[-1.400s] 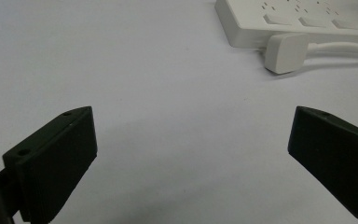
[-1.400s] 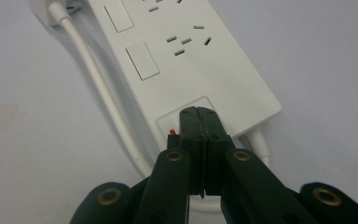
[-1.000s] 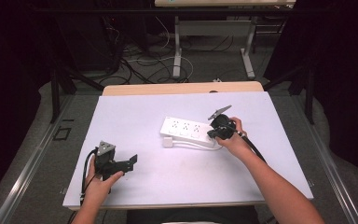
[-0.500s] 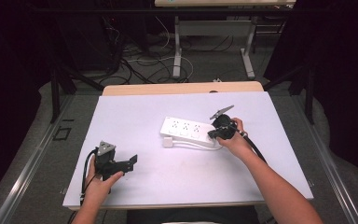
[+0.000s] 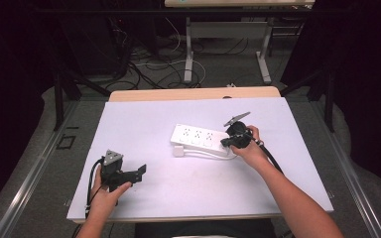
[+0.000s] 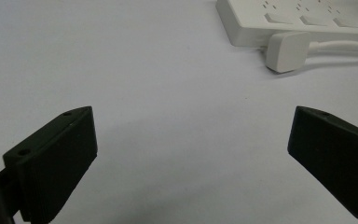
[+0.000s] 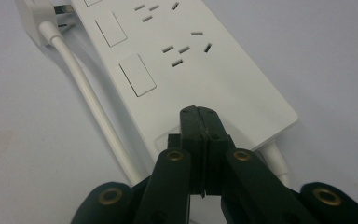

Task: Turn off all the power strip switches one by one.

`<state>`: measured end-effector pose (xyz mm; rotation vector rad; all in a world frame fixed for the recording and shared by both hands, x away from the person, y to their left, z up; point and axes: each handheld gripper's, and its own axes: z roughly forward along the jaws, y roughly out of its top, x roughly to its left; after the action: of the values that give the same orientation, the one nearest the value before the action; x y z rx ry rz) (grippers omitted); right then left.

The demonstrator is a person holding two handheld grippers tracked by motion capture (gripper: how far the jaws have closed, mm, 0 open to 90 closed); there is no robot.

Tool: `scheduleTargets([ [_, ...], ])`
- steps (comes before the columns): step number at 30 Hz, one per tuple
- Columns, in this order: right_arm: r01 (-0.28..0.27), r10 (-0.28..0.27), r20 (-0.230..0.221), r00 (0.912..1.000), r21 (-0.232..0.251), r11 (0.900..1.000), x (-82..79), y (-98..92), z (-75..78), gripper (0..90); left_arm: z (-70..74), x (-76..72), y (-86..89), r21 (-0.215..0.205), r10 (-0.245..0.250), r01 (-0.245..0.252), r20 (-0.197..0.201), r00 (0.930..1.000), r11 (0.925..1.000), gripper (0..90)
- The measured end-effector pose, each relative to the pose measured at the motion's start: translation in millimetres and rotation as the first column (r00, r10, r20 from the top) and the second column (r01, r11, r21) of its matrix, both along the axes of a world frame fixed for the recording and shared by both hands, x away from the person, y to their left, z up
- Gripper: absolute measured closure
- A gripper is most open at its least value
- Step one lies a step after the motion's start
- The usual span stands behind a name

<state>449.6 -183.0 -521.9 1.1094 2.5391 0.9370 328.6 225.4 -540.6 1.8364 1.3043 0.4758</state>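
A white power strip lies flat in the middle of the white table, its own white cable running along its near side to a white plug at its left end. My right gripper is shut with nothing between its jaws, and its tips rest over the strip's right end near a rocker switch. My left gripper is held open low over the bare table at the front left, well clear of the strip; the plug lies ahead of it.
The white table top has a wooden strip along its far edge. Beyond it stand a desk frame and loose cables on the floor. Dark curtains close in both sides.
The right gripper has shifted very slightly at the strip's right end. The left gripper and hand have stayed put.
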Motion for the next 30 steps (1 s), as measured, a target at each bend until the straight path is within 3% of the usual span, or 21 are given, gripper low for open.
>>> scheduleTargets([
  [13, 0.020, -0.020, -0.014, 0.9997, -0.001, 1.000, -0.2, 0.4, 0.6, 90.0, 0.0, 0.0, -0.1, -0.001, 0.000, 0.000, 0.001, 1.0000, 1.0000, 1.1],
  [21, -0.002, 0.002, 0.001, 1.0000, 0.015, 1.000, -0.3, -0.7, 2.1, 90.0, -0.1, 0.2, 0.4, 0.003, -0.003, 0.003, -0.002, 1.0000, 1.0000, 1.1],
  [25, -0.005, 0.005, -0.012, 0.9999, -0.006, 1.000, -2.2, 0.6, 8.6, 90.0, -0.2, 0.2, -0.4, -0.001, -0.002, 0.002, -0.003, 1.0000, 1.0000, 1.1],
  [26, -0.010, 0.010, 0.006, 0.9999, 0.014, 1.000, -2.2, 1.5, 8.8, 90.0, -0.2, 0.3, -0.3, -0.001, -0.003, 0.003, -0.003, 1.0000, 1.0000, 1.1],
  [29, -0.009, 0.009, -0.007, 0.9999, -0.007, 1.000, -2.6, 4.6, 15.6, 90.0, 0.1, 0.2, 0.4, 0.007, -0.006, 0.006, -0.004, 1.0000, 1.0000, 1.1],
  [30, -0.024, 0.024, 0.008, 0.9997, -0.011, 1.000, -1.9, 4.7, 17.0, 90.0, 0.1, 0.2, 0.5, 0.007, -0.006, 0.006, -0.004, 1.0000, 1.0000, 1.1],
])
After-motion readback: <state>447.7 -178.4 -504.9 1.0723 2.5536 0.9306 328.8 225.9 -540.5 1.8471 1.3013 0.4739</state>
